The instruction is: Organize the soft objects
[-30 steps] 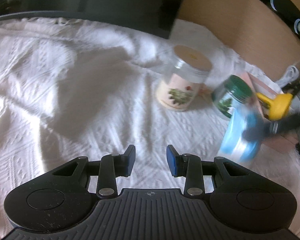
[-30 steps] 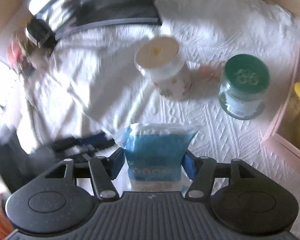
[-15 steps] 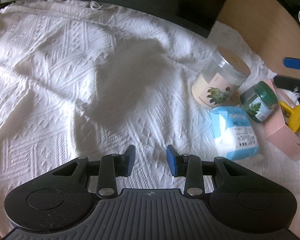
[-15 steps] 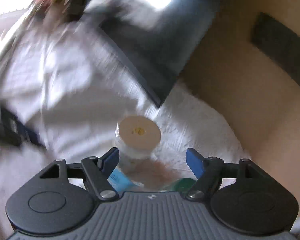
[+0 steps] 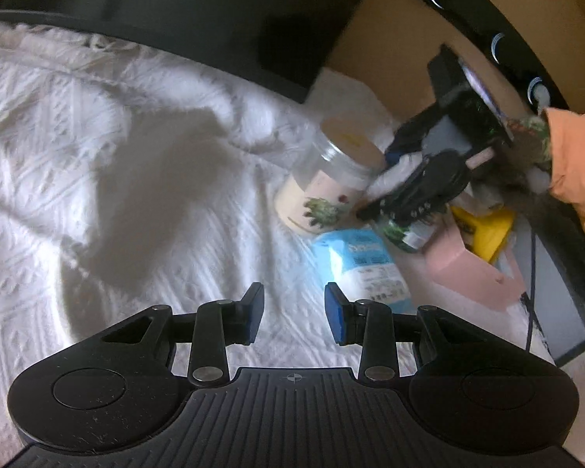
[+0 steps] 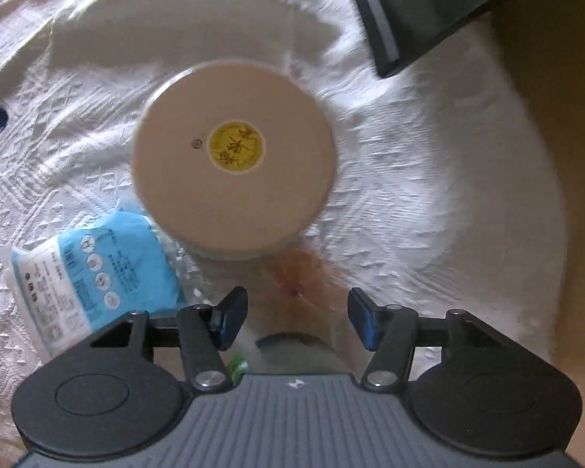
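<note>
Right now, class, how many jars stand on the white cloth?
2: the beige-lidded jar beside the blue pack; the green jar by the pink box, partly hidden.

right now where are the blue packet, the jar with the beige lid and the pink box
blue packet (image 6: 97, 269), right wrist view, on its printed blue face
jar with the beige lid (image 6: 234, 156), right wrist view, on the lid top by the yellow sticker
pink box (image 5: 468, 269), left wrist view, on its near side wall
</note>
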